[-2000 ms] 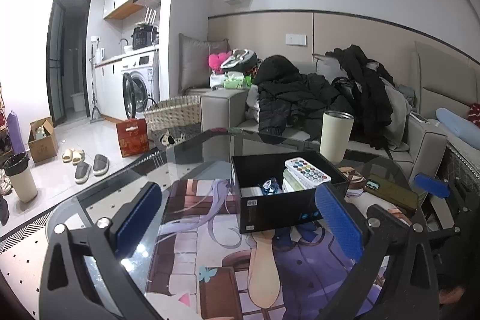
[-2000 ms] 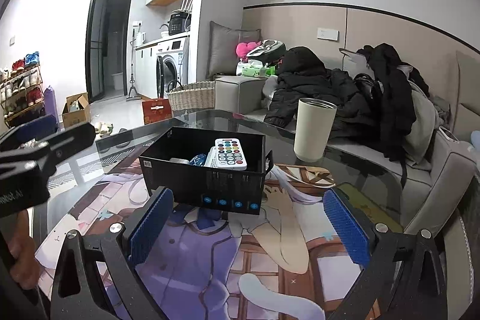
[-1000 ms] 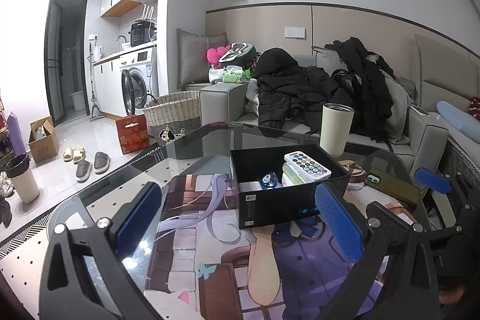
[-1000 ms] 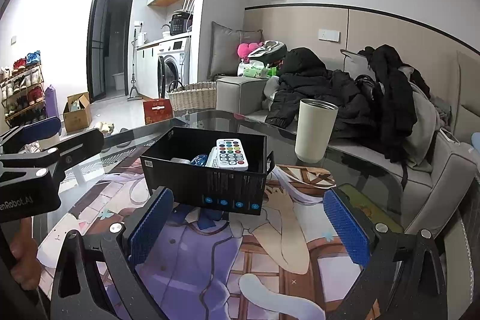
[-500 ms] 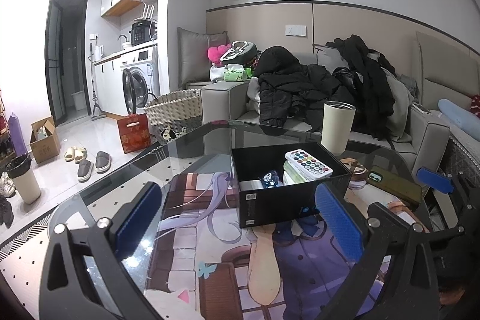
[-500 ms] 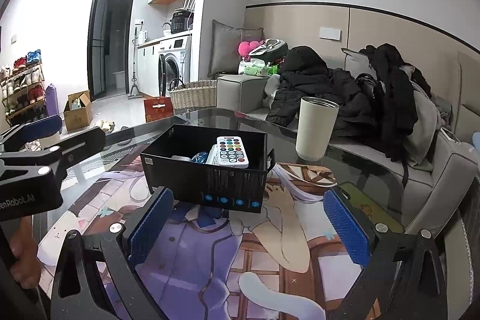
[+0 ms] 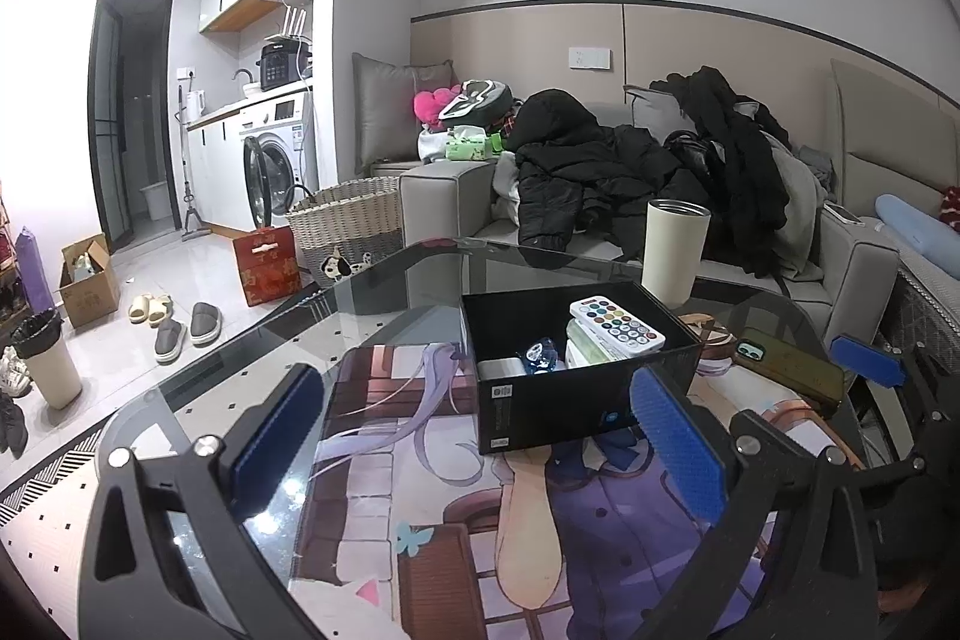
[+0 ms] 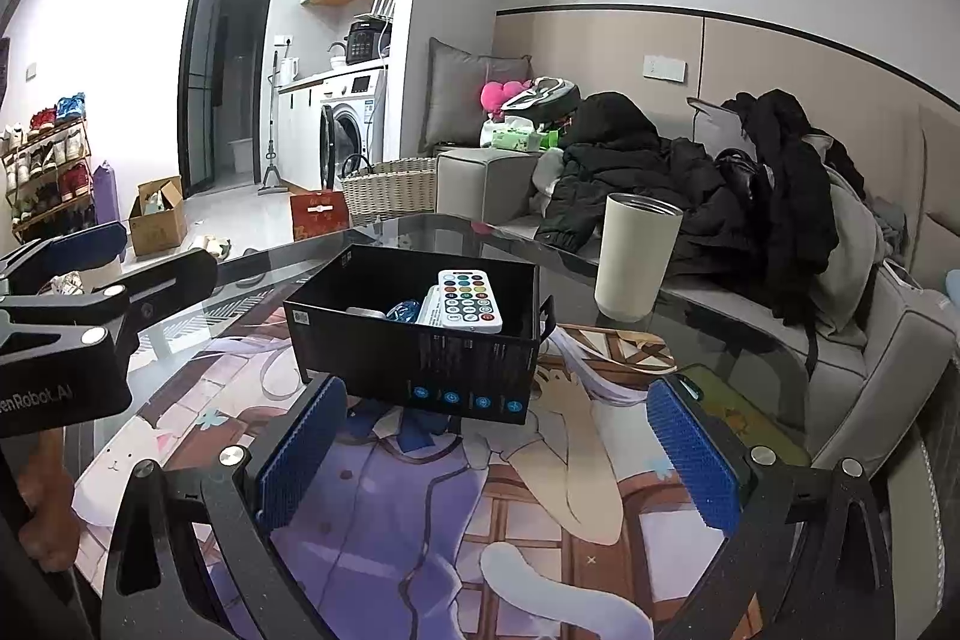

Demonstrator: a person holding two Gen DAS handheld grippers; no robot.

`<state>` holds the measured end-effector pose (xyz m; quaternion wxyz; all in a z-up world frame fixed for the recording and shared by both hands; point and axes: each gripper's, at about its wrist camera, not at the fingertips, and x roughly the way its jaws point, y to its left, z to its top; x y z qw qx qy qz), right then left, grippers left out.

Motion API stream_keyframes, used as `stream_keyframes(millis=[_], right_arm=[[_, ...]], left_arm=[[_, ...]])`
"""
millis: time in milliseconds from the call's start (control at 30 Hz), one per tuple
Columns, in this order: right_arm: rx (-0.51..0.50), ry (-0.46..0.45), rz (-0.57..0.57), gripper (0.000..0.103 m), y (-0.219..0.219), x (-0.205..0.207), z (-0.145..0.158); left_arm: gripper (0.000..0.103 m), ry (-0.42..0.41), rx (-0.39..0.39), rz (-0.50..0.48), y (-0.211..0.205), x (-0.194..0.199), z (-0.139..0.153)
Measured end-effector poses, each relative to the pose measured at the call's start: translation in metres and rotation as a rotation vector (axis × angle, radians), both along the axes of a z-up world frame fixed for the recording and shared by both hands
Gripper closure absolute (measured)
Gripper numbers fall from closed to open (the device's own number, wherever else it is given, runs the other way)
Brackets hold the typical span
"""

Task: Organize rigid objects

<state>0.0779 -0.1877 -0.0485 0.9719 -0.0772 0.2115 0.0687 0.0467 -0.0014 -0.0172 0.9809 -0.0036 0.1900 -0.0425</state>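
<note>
We see a black box (image 8: 420,340) on the glass table (image 8: 708,334), a white remote (image 8: 468,301) with coloured buttons lying on top of its contents. Our left gripper (image 7: 474,442) and right gripper (image 8: 498,454) both hover empty, jaws spread wide.

Both tools had black angular frames. The left gripper (image 7: 474,439) carried flat blue ribbed pads (image 7: 675,445) on its fingers, secured by silver round-head screws. The right gripper (image 8: 495,451) matched it: blue textured pads (image 8: 690,460), silver screws, triangular cut-outs. White lettering, partly legible as "enRobot_AI", marked the left tool's body.
</note>
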Motion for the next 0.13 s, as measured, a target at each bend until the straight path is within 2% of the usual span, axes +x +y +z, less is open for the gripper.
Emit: stream_keyframes(millis=[133], right_arm=[[0.001,0.015,0.000,0.001,-0.0016,0.0026,-0.0020]], left_arm=[[0.000,0.002,0.012,-0.017,-0.0023,-0.0014,-0.0006]])
